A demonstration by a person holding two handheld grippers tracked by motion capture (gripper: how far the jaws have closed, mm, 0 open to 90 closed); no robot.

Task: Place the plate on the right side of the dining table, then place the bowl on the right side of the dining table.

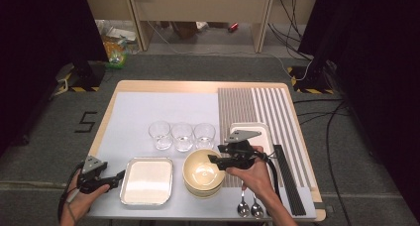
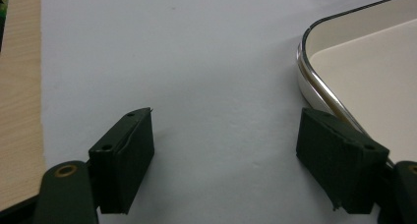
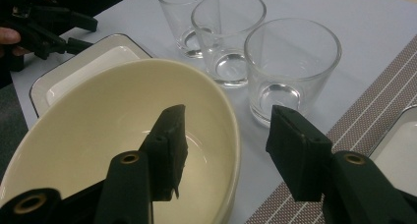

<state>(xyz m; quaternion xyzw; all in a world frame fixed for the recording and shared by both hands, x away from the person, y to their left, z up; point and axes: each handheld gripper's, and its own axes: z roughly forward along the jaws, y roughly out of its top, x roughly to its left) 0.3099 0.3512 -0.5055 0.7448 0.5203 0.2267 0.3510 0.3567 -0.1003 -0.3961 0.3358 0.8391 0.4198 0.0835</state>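
A cream-coloured bowl [image 1: 203,173] is seen near the front edge of the bench [image 1: 198,85], stacked on at least one more bowl beneath it; how many lie under it cannot be told. It is round, glossy and empty, with light reflected in its bottom. The right gripper [image 1: 216,157] is held over the bowl's right rim with its jaws spread: in the right gripper view one jaw hangs inside the bowl [image 3: 123,135] and the other outside it, the rim between them, and whether either jaw touches the rim cannot be told.

Just behind the bowl three clear, empty glasses [image 1: 182,135] are lined up in a row on a pale mat [image 1: 133,112]. To the bowl's left a shallow square white dish [image 1: 147,181] with a dark rim is placed, also empty. The left gripper [image 1: 118,175] is held just beside that dish's left edge, jaws spread wide over the bare mat, nothing between them.

Behind the right hand [image 1: 252,174] a white rectangular tray [image 1: 257,132] is partly hidden on a striped mat [image 1: 242,107]. Two metal spoons [image 1: 250,208] lie at the front edge, their handles covered by the forearm. A dark, narrow strip [image 1: 287,179] runs along the right side; what it is cannot be made out.
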